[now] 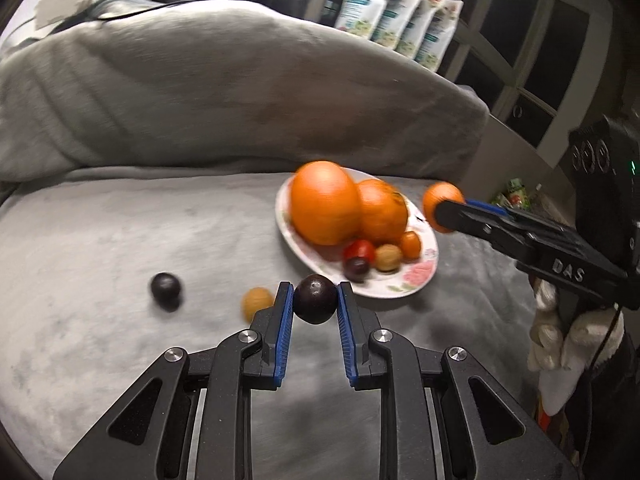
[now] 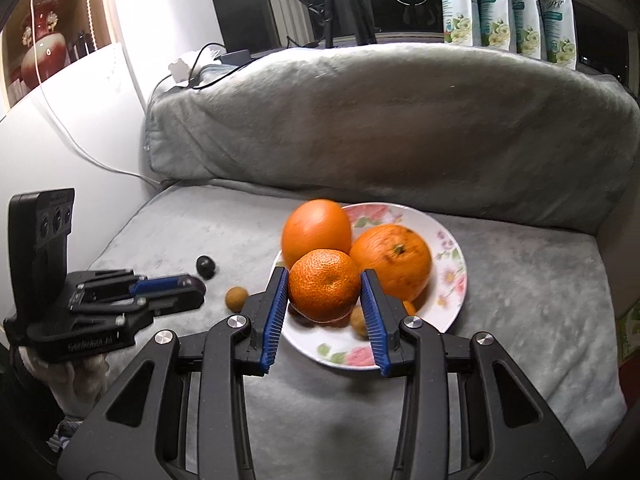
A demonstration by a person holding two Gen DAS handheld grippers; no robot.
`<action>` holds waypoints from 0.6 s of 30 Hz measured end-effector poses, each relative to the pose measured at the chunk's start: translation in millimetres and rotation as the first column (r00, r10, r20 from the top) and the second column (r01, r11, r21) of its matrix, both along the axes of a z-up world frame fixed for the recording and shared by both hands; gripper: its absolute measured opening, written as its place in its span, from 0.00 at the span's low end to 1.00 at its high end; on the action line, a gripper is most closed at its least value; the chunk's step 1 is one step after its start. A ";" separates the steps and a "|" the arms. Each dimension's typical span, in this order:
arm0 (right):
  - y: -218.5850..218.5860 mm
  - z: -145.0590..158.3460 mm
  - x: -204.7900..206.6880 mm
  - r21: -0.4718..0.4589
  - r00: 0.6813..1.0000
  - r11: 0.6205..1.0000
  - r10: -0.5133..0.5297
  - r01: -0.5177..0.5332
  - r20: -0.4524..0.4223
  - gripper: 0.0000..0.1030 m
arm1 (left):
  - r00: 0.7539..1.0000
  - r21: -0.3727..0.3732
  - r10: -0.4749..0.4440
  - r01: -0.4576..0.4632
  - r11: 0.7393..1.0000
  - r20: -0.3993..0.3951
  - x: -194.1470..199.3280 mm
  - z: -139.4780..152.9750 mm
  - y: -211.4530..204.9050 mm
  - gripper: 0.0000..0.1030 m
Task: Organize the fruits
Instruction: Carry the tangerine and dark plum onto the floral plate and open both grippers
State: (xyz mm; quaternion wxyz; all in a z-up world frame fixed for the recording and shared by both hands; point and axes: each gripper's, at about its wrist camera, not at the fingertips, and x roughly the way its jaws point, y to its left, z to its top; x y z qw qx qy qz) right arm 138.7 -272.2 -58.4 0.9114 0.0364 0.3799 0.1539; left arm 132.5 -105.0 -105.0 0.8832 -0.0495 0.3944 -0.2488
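In the left wrist view, the left gripper (image 1: 315,300) pinches a dark plum (image 1: 315,298) between its blue pads, lifted above the grey blanket (image 1: 120,232) that covers the seat. Just left of the near finger lies a small tan round fruit (image 1: 257,302), and farther left a second dark plum (image 1: 165,287) rests on the blanket. Beyond the fingertips sits a floral plate (image 1: 416,276) holding two large oranges (image 1: 325,203), a small orange fruit (image 1: 411,244), a red fruit (image 1: 359,251), a tan fruit (image 1: 387,257) and a small dark fruit (image 1: 357,267). At the right, the right gripper (image 1: 444,207) carries a mandarin (image 1: 440,200) beside the plate's far edge, held by a gloved hand (image 1: 560,340).

In the right wrist view, the right gripper (image 2: 325,286) clamps the mandarin (image 2: 325,284) between its blue pads, raised over the near side of the floral plate (image 2: 452,280). Behind it the two large oranges (image 2: 392,260) sit on the plate, touching each other. At the left, the left gripper (image 2: 188,284) holds its dark plum (image 2: 196,282), fingers closed on it. The second dark plum (image 2: 206,266) and the tan round fruit (image 2: 236,298) lie on the blanket (image 2: 520,300) between that gripper and the plate. A grey cushion (image 2: 380,120) stands behind.
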 end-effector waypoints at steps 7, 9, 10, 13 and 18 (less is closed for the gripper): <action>-12.9 -1.1 16.3 -0.002 1.000 1.000 -0.025 0.025 0.005 0.37 | 0.999 0.001 -0.052 0.052 0.999 -0.017 2.1 -5.9 -30.8 0.20; -15.4 -2.4 20.7 -0.003 1.000 1.000 -0.028 0.028 0.003 0.37 | 0.998 0.003 -0.064 0.064 0.998 -0.020 2.7 -7.5 -36.9 0.20; -16.8 -3.2 23.6 -0.004 1.000 1.000 -0.030 0.030 0.002 0.37 | 0.997 0.004 -0.070 0.070 0.998 -0.020 3.3 -7.8 -40.5 0.20; -19.4 -5.6 30.2 -0.004 1.000 1.000 -0.031 0.031 0.000 0.37 | 0.996 0.010 -0.084 0.084 0.996 -0.017 4.3 -7.5 -48.1 0.20; -21.7 -10.0 44.1 0.000 0.999 0.999 -0.034 0.034 -0.008 0.37 | 0.995 0.014 -0.100 0.101 0.995 -0.015 6.5 -8.6 -59.0 0.20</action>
